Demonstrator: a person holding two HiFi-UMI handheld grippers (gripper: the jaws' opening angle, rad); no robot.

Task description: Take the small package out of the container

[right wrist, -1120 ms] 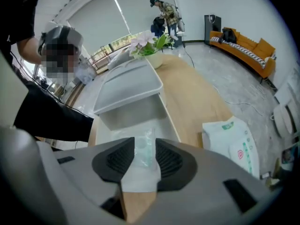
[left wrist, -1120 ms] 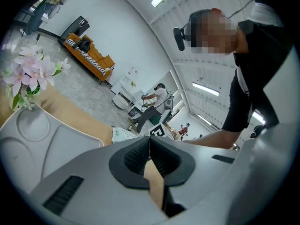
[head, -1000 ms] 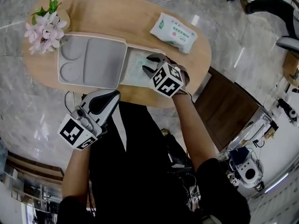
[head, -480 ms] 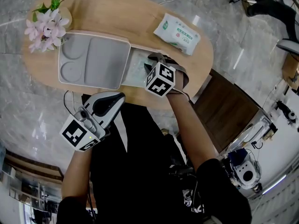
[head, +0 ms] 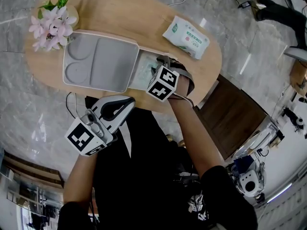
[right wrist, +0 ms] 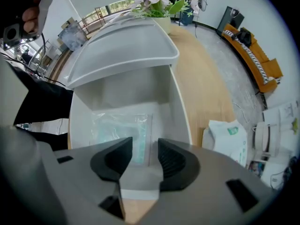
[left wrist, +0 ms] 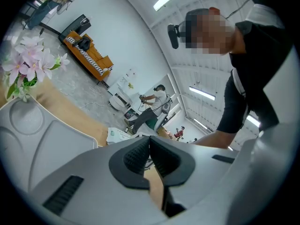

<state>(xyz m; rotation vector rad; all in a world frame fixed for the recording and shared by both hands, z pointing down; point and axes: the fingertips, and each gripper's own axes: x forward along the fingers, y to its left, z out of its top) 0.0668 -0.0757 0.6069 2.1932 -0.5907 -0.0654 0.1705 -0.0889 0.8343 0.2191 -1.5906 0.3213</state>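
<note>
The small package (right wrist: pixel 121 129), a clear teal-tinted pouch, lies flat in the open white container (right wrist: pixel 180 108); in the head view it shows as a pale patch (head: pixel 145 67). My right gripper (right wrist: pixel 144 156) points down into the container. Its jaws are opening, with the package's near edge in the gap and the pads not pressing on it. In the head view the right gripper (head: pixel 162 67) sits over the container's right half, mostly hidden by its marker cube. My left gripper (head: pixel 129 102) hangs below the table's near edge, shut and empty, pads (left wrist: pixel 140 153) together.
The container's grey compartmented lid (head: pixel 98 61) lies open to the left. A vase of pink flowers (head: pixel 50 23) stands at the table's far left. A green-and-white wipes pack (head: pixel 186 31) lies at the back right. The wooden table's (head: pixel 120 13) edge is close to the container.
My right gripper has tipped a little further over the container, so its marker cube now covers the jaws in the head view. The left gripper stays by the person's body.
</note>
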